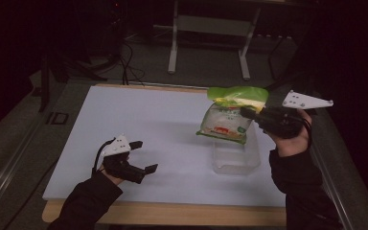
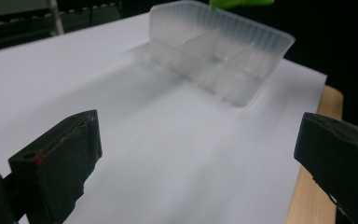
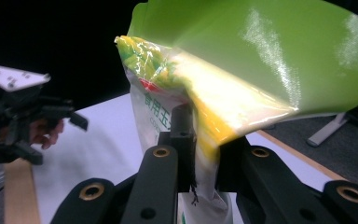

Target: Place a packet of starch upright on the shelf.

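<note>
A green-topped plastic food bag [image 1: 229, 113] with white contents hangs in the air above a clear plastic container [image 1: 236, 156]. My right gripper [image 1: 247, 113] is shut on the bag's upper part; in the right gripper view the jaws pinch the bag [image 3: 242, 74] just under its green flap. My left gripper [image 1: 143, 156] hovers low over the white mat at the near left, open, with nothing between its fingers. In the left gripper view the divided clear container [image 2: 219, 51] sits ahead of the open gripper [image 2: 200, 163].
A white mat [image 1: 139, 120] covers a wooden table [image 1: 172, 214]. A metal stand [image 1: 211, 28] and cables lie on the dark floor beyond the table's far edge. The container stands close to the mat's right edge.
</note>
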The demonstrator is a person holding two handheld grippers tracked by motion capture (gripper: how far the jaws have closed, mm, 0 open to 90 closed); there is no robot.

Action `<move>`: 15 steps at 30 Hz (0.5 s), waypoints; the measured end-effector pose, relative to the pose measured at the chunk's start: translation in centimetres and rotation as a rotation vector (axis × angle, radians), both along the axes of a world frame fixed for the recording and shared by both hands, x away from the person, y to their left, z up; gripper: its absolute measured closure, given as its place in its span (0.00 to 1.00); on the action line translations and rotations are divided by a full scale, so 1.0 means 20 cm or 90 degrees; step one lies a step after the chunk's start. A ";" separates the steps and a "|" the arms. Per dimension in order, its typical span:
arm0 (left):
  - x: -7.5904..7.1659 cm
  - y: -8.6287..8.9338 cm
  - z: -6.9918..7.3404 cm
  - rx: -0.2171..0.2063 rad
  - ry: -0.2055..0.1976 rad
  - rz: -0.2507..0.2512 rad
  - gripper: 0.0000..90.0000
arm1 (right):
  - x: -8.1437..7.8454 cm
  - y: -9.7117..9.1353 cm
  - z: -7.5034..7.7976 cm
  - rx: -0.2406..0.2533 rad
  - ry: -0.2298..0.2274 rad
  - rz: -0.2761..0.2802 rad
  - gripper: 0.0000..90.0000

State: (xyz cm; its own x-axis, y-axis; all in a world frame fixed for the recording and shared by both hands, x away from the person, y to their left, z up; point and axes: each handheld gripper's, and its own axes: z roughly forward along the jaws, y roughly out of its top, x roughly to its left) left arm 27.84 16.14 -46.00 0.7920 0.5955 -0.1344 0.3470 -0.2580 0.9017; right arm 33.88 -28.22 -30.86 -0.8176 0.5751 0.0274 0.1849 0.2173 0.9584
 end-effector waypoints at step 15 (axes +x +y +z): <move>-0.06 0.10 -0.21 0.014 0.037 0.055 0.01 | 0.26 -0.13 -0.03 -0.016 -0.028 -0.068 0.90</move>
